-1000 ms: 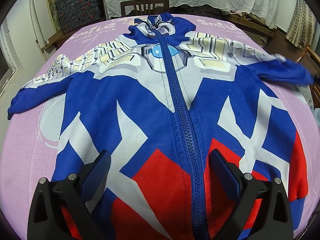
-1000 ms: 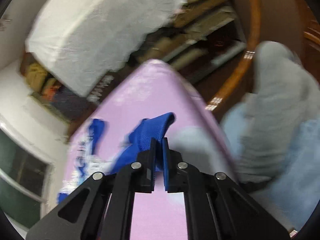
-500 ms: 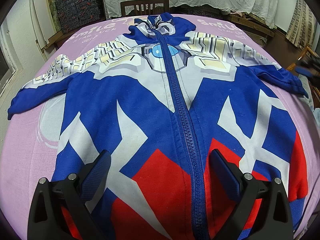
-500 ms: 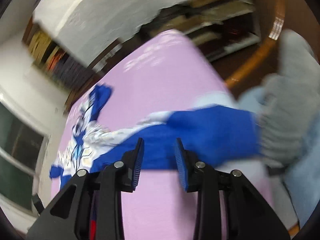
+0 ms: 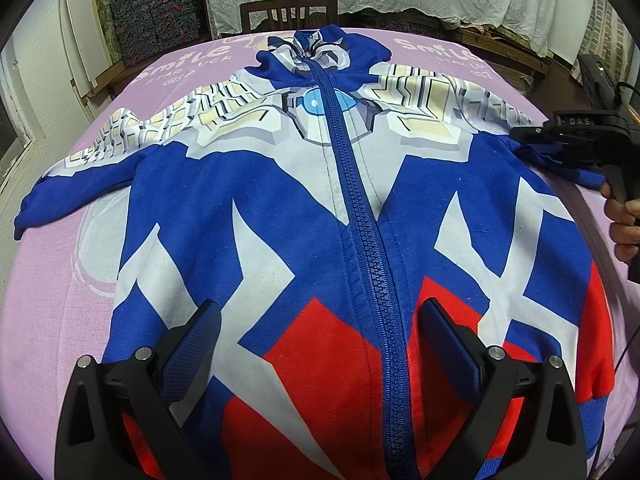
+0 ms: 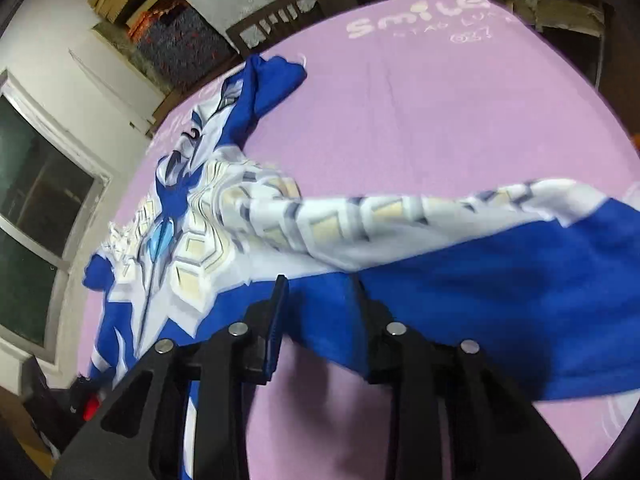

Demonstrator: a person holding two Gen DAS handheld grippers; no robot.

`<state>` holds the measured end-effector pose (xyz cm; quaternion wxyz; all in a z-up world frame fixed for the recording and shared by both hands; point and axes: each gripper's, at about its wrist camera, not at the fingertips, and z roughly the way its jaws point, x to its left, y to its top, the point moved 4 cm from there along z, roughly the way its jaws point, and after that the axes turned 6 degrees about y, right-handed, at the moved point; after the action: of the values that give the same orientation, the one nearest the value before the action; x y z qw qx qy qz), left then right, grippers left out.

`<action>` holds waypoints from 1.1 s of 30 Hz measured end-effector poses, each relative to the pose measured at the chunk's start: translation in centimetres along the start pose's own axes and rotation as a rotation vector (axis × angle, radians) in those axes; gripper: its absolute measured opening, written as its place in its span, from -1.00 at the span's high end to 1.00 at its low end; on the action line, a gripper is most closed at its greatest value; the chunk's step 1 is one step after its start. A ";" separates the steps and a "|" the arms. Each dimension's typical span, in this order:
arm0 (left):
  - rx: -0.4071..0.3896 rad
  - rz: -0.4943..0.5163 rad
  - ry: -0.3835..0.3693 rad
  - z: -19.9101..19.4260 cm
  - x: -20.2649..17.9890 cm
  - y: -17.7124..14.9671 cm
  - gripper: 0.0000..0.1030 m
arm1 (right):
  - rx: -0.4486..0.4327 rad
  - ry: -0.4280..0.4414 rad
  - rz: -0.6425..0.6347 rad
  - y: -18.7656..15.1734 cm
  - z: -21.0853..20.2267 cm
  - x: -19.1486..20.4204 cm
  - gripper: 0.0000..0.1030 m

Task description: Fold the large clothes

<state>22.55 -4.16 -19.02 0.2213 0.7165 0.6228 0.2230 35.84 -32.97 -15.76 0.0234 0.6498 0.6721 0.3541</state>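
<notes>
The left gripper (image 5: 318, 330) hangs low over the hem end of the jacket (image 5: 280, 216), pointing up the zipper (image 5: 362, 220) toward the hood (image 5: 324, 50); its jaws stand wide apart, one blue pad on each side of the zipper, with nothing between them. The right gripper (image 6: 316, 308) sits at the jacket's right sleeve (image 6: 500, 272), tipped sideways, with its jaws partly open; the sleeve's blue edge lies across the gap between them, but whether the pads touch the cloth cannot be told. In the left wrist view the same tool (image 5: 568, 136) shows at the far right, level with the jacket's shoulder line, held by the person's hand (image 5: 624, 220).

The jacket lies face up and zipped, spread flat on the pink sheet (image 5: 48, 280). Its left sleeve (image 5: 76, 176) stretches out flat and ends short of the sheet's edge, with bare pink beyond the cuff. The right sleeve reaches close to the sheet's right edge. Above the hood a strip of sheet with printed lettering (image 5: 186, 62) stays uncovered, and a wooden chair (image 5: 288, 12) stands just past that far edge.

Count: one jacket, two sleeves, one hood, one zipper, two grippers, one chair
</notes>
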 end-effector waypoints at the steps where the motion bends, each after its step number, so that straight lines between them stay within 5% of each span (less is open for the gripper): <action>1: 0.000 -0.001 -0.001 0.0 0.0 0.0 -0.93 | 0.014 0.007 0.013 0.0 -0.3 -0.1 0.45; 4: 0.000 0.000 0.000 0.0 0.0 0.0 -0.93 | 0.018 0.015 0.044 0.6 -1.7 -0.1 0.42; 8: 0.000 -0.001 -0.001 0.0 0.0 0.0 -0.93 | -0.175 0.006 0.068 4.2 -4.6 -1.3 0.43; 14: 0.000 -0.001 0.000 0.0 0.0 0.0 -0.93 | -0.004 -0.048 -0.032 2.9 1.7 0.2 0.66; 20: 0.000 -0.002 -0.001 0.0 0.0 0.0 -0.93 | -0.031 -0.076 -0.144 1.7 1.1 1.4 0.68; 27: -0.001 -0.002 -0.001 0.0 -0.1 0.0 -0.93 | -0.078 -0.185 -0.392 -0.1 1.6 3.4 0.55; 30: 0.000 -0.001 0.000 0.0 -0.1 0.0 -0.93 | -0.066 -0.141 -0.390 -0.1 1.7 3.3 0.52; 33: 0.000 0.000 -0.001 0.2 -0.2 0.0 -0.93 | -0.043 -0.120 -0.372 0.8 2.3 2.7 0.20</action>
<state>22.67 -4.34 -19.19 0.2218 0.7168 0.6225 0.2226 37.23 -29.60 -15.92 0.1425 0.5339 0.7701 0.3187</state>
